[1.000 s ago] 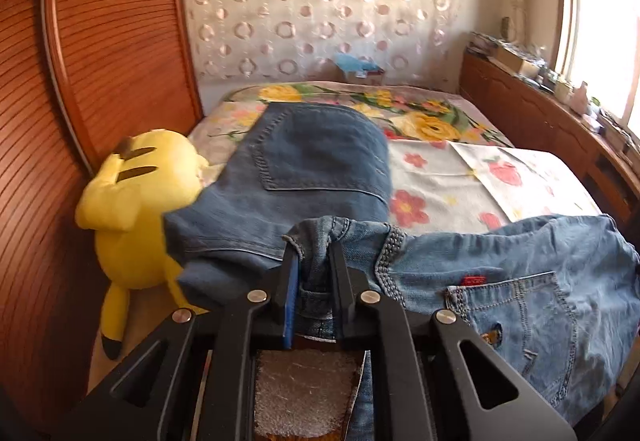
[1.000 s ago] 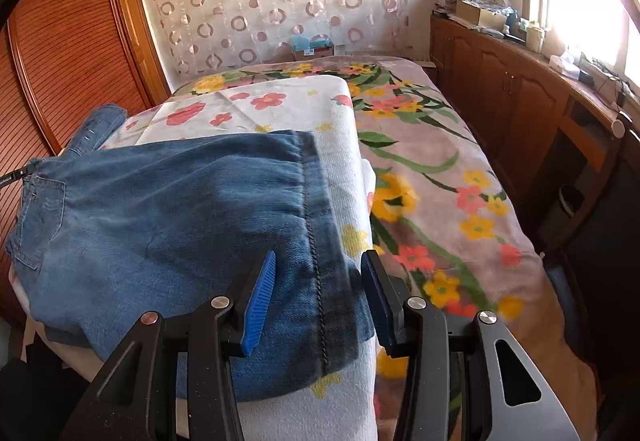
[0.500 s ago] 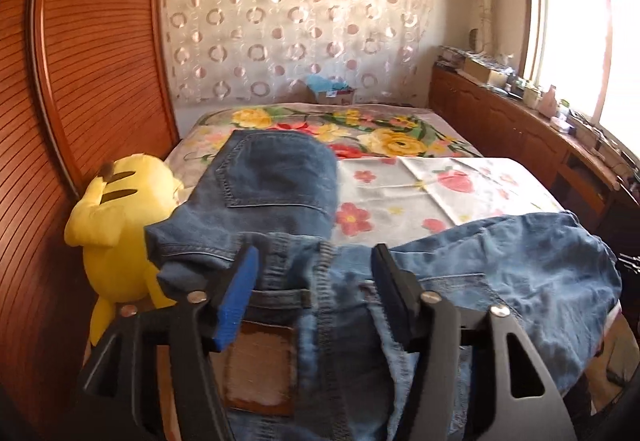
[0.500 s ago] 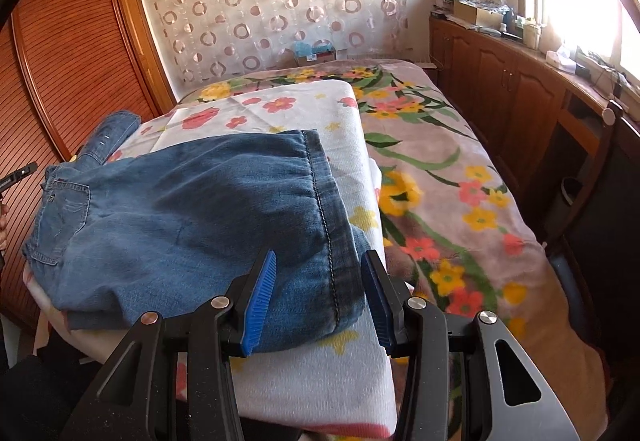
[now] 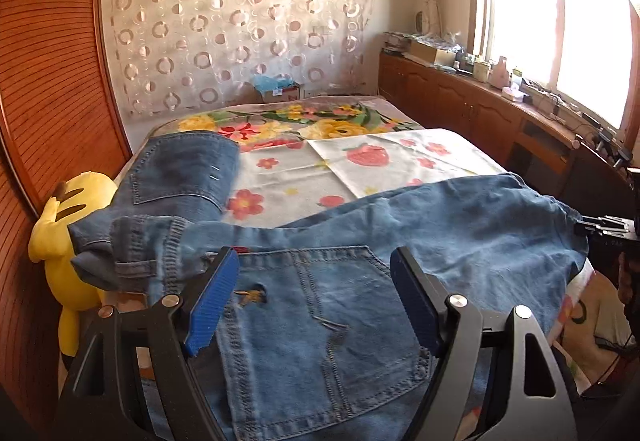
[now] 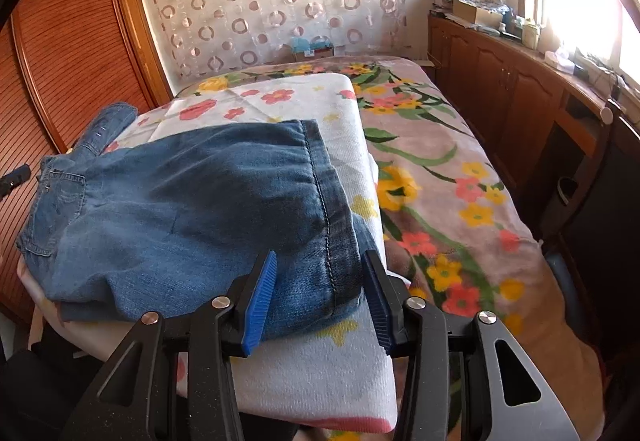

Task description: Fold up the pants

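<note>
Blue denim pants (image 5: 400, 241) lie folded across the near end of the bed on a white floral towel (image 5: 380, 161). In the left wrist view my left gripper (image 5: 316, 293) is open, hovering over the back pocket (image 5: 320, 321) at the waist end, holding nothing. In the right wrist view the same pants (image 6: 180, 209) lie with the hem (image 6: 328, 209) nearest me. My right gripper (image 6: 320, 297) is open, its blue pads on either side of the hem end, above the cloth. A second folded pair of jeans (image 5: 180, 177) lies at the far left.
A yellow plush toy (image 5: 64, 241) sits at the bed's left edge against the wooden wardrobe (image 5: 48, 81). A wooden cabinet (image 6: 520, 81) with clutter runs under the window on the right. The floral blanket (image 6: 432, 181) covers the far and right side of the bed.
My left gripper let go of the waistband, opened wide and drew back over the back pocket. My right gripper stayed open and backed away toward the hem end.
</note>
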